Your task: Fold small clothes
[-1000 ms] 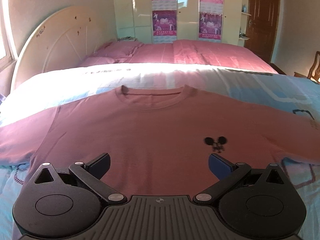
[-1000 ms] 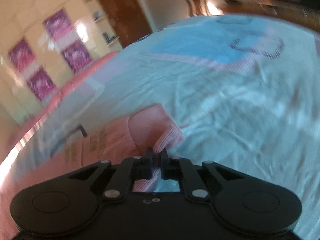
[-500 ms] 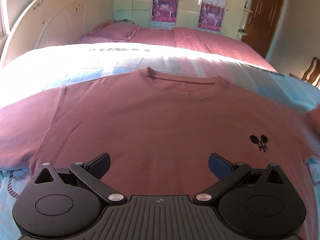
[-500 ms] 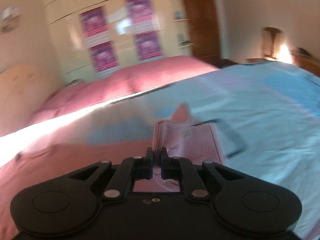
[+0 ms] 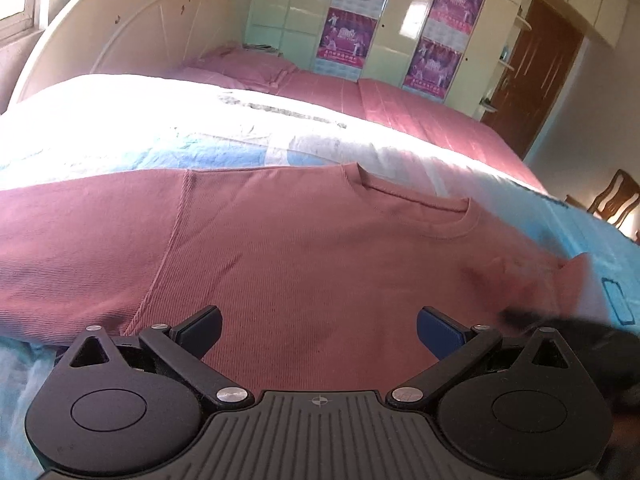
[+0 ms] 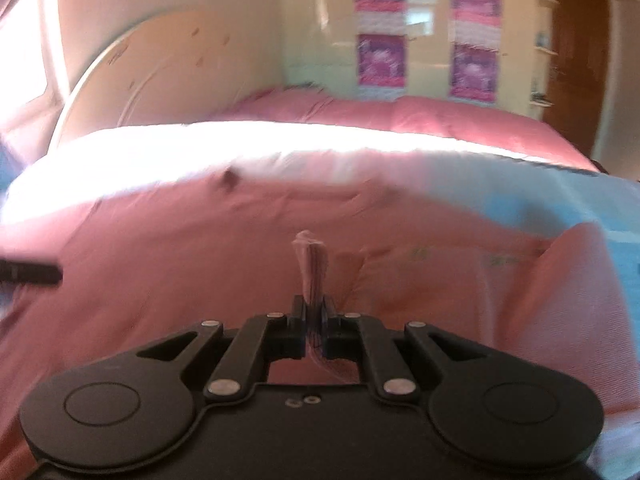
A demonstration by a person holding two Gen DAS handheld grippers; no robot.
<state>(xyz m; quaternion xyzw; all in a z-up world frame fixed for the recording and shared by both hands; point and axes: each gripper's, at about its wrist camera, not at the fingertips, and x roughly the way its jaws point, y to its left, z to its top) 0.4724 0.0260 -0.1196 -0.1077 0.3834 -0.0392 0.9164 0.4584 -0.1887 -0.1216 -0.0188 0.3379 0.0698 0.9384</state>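
A pink T-shirt (image 5: 304, 248) lies front up on the blue and white bedspread (image 5: 168, 148), collar away from me. My left gripper (image 5: 318, 326) is open and empty, low over the shirt's lower front. My right gripper (image 6: 314, 306) is shut on the shirt's right sleeve (image 6: 310, 258), holding it folded over the shirt body (image 6: 180, 264). The folded sleeve shows blurred at the right of the left wrist view (image 5: 532, 280), with the right gripper's dark body below it (image 5: 592, 344).
A white headboard (image 5: 132, 36) stands at the far left, pink pillows and cover (image 5: 360, 92) behind the bedspread. Wardrobe doors with posters (image 5: 400, 24) and a brown door (image 5: 532, 80) lie beyond. A wooden chair (image 5: 616, 200) stands at the right.
My right gripper has carried the sleeve leftward, from the bed's right side over the shirt body. My left gripper has shifted left along the shirt; the mouse print is now out of sight.
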